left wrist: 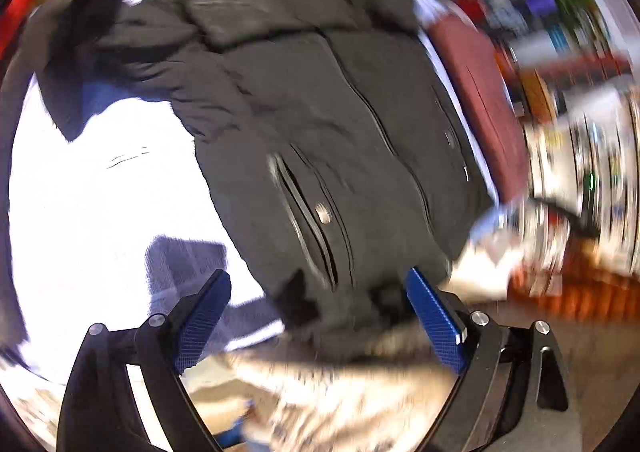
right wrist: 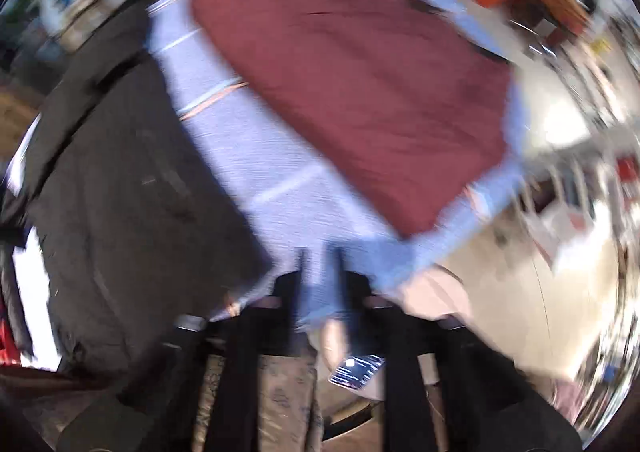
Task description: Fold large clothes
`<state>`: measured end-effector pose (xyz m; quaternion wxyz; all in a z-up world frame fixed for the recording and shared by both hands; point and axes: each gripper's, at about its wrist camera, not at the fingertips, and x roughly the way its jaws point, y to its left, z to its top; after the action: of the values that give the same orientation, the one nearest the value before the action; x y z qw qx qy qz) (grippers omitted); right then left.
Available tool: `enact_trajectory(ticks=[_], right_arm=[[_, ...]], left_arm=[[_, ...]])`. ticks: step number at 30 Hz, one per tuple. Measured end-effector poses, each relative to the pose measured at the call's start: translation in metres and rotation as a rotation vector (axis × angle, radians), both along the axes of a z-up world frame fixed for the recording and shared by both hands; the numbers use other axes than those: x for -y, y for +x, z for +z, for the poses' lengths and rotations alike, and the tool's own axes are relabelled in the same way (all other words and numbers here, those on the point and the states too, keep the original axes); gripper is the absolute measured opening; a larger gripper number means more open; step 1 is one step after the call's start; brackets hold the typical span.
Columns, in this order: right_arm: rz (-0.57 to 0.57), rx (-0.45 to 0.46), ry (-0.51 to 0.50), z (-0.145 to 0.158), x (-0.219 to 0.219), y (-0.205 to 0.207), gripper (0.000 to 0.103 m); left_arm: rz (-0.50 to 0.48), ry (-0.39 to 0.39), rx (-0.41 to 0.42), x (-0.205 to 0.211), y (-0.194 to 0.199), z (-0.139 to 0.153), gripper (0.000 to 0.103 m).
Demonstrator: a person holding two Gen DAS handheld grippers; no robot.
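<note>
The left gripper is seen released, jaws wide, positioned at the hem of the dark jacket, spread toward 12 o'clock, presumably for grasping. The right gripper appears nearly closed; any grasp cannot be told. The maroon garment lies at 12 o'clock.

Your right gripper is motion-smeared, jaw gap unreadable. Shelf clutter at right of left view: pure blur.

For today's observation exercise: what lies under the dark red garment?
A pale blue-white cloth with thin stripes spreads under the dark red garment, showing past its edges, with the black jacket beside it. What supports the cloth beneath is covered.
</note>
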<state>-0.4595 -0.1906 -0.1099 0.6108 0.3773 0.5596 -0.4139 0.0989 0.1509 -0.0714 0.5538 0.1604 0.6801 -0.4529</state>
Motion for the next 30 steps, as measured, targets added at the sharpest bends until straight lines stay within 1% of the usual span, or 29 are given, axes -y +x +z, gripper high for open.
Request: enact_trajectory(ticks=[1,2,3,4,5,7,8,10,12,13,14,15,16,17,19,22,25,26,27,30], right_arm=[[0.042,0.025,0.008,-0.005,-0.003,0.017,0.064],[0.094,0.068,0.010,-0.008,-0.007,0.038,0.064],[0.152,0.104,0.016,-0.011,-0.012,0.058,0.064],[0.221,0.117,0.020,-0.016,-0.019,0.080,0.064],[0.272,0.112,0.019,-0.020,-0.031,0.099,0.064],[0.371,0.109,0.029,-0.030,-0.043,0.131,0.064],[0.397,0.112,0.044,-0.035,-0.048,0.140,0.064],[0.455,0.111,0.084,-0.048,-0.056,0.157,0.065],[0.509,0.068,0.105,-0.067,-0.060,0.167,0.068],[0.532,0.038,0.115,-0.074,-0.064,0.169,0.069],[0.565,-0.020,0.128,-0.087,-0.069,0.170,0.071],[0.587,-0.074,0.139,-0.099,-0.072,0.168,0.079],[0.605,-0.128,0.160,-0.113,-0.075,0.166,0.081],[0.618,-0.138,0.174,-0.123,-0.078,0.163,0.082],[0.636,-0.130,0.141,-0.129,-0.081,0.162,0.084],[0.645,-0.183,0.117,-0.139,-0.085,0.170,0.088],[0.606,-0.240,0.116,-0.149,-0.085,0.179,0.092],[0.598,-0.259,0.106,-0.151,-0.085,0.182,0.099],[0.586,-0.284,0.092,-0.155,-0.083,0.182,0.099],[0.568,-0.261,0.111,-0.159,-0.077,0.181,0.099]], left_arm=[[0.031,-0.011,0.000,0.001,0.001,-0.003,0.087],[0.053,-0.016,0.028,0.006,-0.002,-0.006,0.087],[0.058,-0.003,0.081,0.011,-0.009,-0.009,0.087],[0.053,0.019,0.139,0.016,-0.017,-0.014,0.087],[0.047,0.029,0.168,0.021,-0.025,-0.016,0.087],[0.040,0.041,0.230,0.027,-0.039,-0.026,0.087],[0.042,0.050,0.243,0.029,-0.042,-0.031,0.087],[0.023,0.063,0.241,0.032,-0.053,-0.046,0.088],[0.005,0.089,0.219,0.036,-0.057,-0.065,0.088],[-0.014,0.114,0.197,0.037,-0.060,-0.080,0.088],[-0.032,0.141,0.193,0.038,-0.062,-0.092,0.088],[-0.056,0.180,0.196,0.037,-0.064,-0.107,0.089],[-0.080,0.235,0.194,0.035,-0.066,-0.128,0.094],[-0.076,0.248,0.183,0.032,-0.066,-0.137,0.097],[-0.053,0.235,0.156,0.028,-0.062,-0.150,0.098],[-0.082,0.252,0.169,0.033,-0.061,-0.154,0.098],[-0.084,0.265,0.160,0.035,-0.056,-0.160,0.099],[-0.083,0.268,0.157,0.035,-0.054,-0.162,0.099],[-0.085,0.272,0.158,0.035,-0.053,-0.163,0.099],[-0.088,0.285,0.163,0.036,-0.049,-0.164,0.099]])
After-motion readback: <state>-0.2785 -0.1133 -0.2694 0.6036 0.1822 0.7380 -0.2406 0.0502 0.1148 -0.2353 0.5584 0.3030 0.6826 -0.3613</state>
